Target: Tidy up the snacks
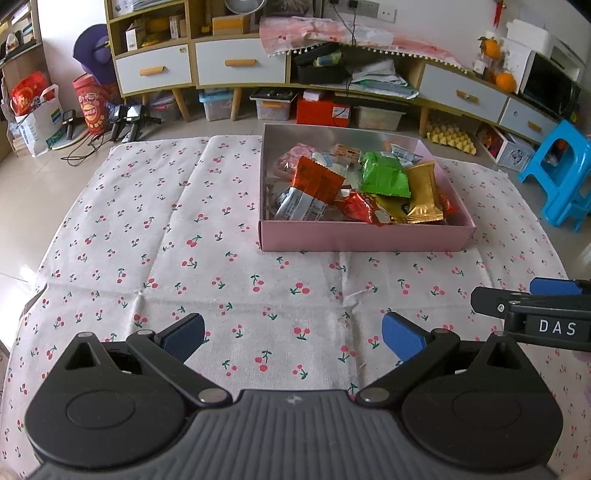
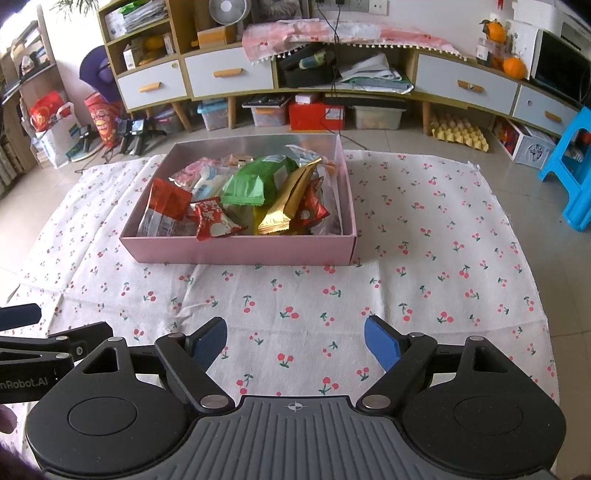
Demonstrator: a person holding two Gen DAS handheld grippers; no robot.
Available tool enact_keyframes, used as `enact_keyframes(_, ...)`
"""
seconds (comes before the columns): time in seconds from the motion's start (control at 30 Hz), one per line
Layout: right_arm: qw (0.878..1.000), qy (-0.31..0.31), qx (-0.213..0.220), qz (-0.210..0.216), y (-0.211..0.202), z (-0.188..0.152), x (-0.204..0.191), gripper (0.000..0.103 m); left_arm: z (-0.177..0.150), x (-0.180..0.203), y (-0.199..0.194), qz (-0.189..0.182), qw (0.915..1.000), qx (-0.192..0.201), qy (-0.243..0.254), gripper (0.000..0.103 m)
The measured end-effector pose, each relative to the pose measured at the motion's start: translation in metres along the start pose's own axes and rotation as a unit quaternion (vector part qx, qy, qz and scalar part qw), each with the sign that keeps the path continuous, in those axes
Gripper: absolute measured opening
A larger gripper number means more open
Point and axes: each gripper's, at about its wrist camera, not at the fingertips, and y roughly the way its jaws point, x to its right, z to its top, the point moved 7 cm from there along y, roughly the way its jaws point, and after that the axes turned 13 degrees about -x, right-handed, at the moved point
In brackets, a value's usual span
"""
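Short of the pink box (image 2: 240, 251), I hold my left gripper (image 1: 291, 338) and right gripper (image 2: 295, 341) apart and empty; the snacks (image 2: 240, 195) lie heaped inside it, apparently finished.

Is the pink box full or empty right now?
Full: the pink box holds a heap of wrapped snacks, with no lid on it.

A: Setting?
B: Home living room. Long low cabinet (image 2: 332, 85) on wooden legs, white drawers, orange handles; open shelves stuffed with papers and boxes.
A: Further evidence?
B: Desk fan (image 2: 223, 11), oranges (image 2: 515, 66), microwave oven (image 1: 550, 88), egg trays (image 2: 460, 134), plastic storage bins (image 2: 376, 116) underneath, blue plastic stool (image 1: 561, 177), gift bags (image 1: 31, 110) on tiled floor (image 1: 37, 177), cherry-print tablecloth (image 2: 424, 258).
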Motion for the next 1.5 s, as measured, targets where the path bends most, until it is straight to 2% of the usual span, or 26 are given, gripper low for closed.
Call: enact_keyframes(1.5,1.0,0.003,-0.013,0.002,0.0044,-0.0029,0.0004,0.084,-0.0007,0.0032,0.0,0.0,1.0,0.001,0.01,0.102)
